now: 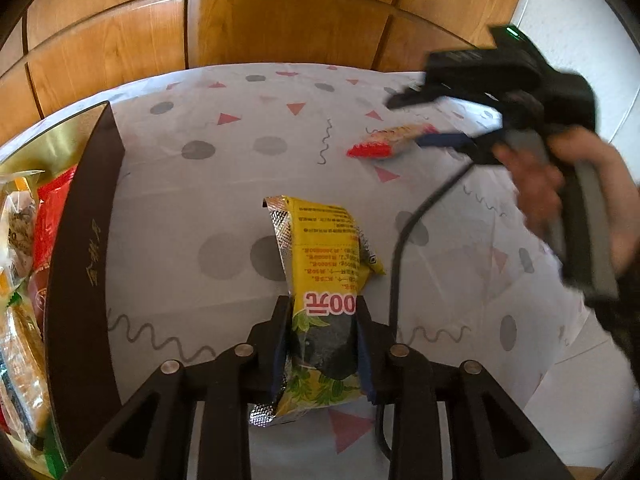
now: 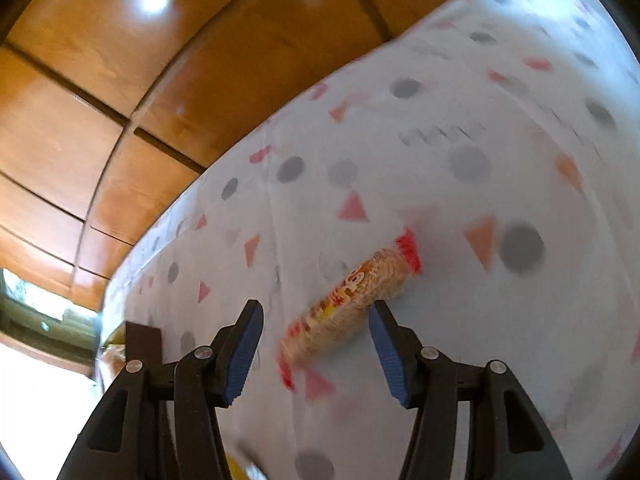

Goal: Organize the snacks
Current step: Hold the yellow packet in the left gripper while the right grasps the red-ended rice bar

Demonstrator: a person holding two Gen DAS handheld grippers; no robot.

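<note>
Left gripper (image 1: pixel 323 344) pinching yellow packet (image 1: pixel 320 264) upright, just right of box (image 1: pixel 86 248), likely bound for it. Right gripper (image 2: pixel 316 340) spread, nothing gripped, lining up on red snack (image 2: pixel 352 304) lying on desk (image 1: pixel 240 128), far from box.

Both cameras sat close above the patterned cloth (image 1: pixel 224 208), each looking steeply down past its own fingers toward the wooden panels (image 1: pixel 280 28); both views shared the red-ended snack (image 2: pixel 352 300), the right tilted
</note>
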